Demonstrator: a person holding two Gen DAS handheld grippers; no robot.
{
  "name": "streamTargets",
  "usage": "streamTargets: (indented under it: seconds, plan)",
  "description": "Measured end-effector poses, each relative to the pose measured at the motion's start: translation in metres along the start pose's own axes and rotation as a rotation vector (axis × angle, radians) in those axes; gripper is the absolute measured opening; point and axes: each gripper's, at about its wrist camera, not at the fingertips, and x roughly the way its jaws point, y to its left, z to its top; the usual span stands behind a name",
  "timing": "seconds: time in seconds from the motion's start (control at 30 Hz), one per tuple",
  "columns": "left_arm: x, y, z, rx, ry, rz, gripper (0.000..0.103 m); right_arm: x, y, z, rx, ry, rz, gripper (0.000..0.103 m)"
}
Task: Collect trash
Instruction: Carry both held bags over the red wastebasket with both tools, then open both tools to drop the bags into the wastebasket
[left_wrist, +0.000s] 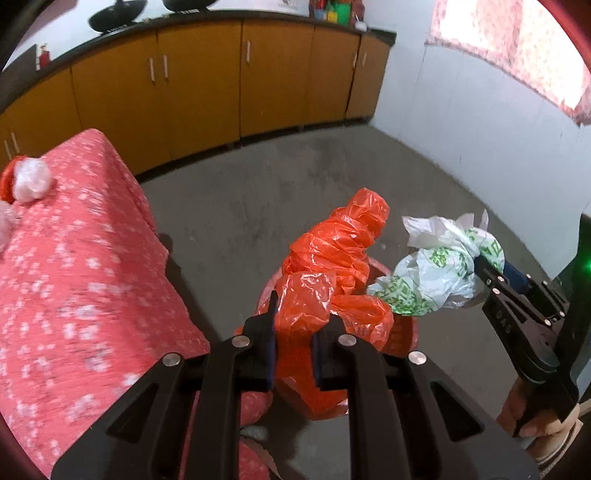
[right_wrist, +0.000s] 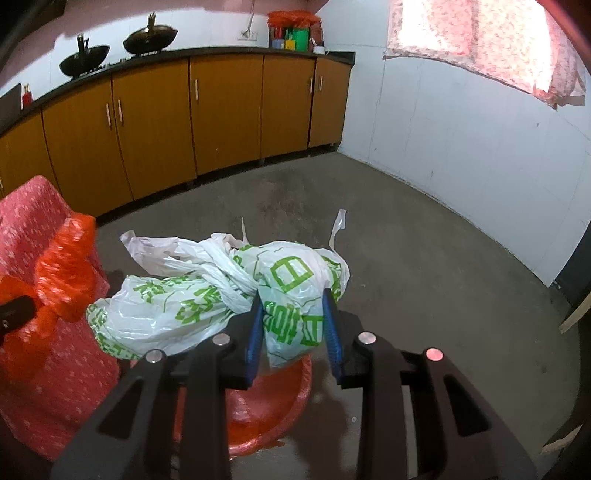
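Left gripper (left_wrist: 291, 336) clenches a crumpled orange bag (left_wrist: 332, 258) above the red bin (right_wrist: 273, 406); right gripper (right_wrist: 293, 321) pinches a white-green bag (right_wrist: 207, 295) beside it. Both bags spread wide, so I think loose ends may catch the rim and fall on the floor (right_wrist: 406, 258).
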Motion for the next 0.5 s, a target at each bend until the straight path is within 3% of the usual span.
streamTargets:
  seconds: [0.3, 0.5]
  plan:
    - [0.042, -0.017, -0.001, 0.044, 0.079, 0.002, 0.015, 0.032, 0.01, 0.006, -0.019, 0.049, 0.039, 0.036]
    - [0.059, -0.018, 0.005, 0.061, 0.099, 0.0, 0.024, 0.05, 0.015, 0.011, -0.011, 0.08, 0.094, 0.04]
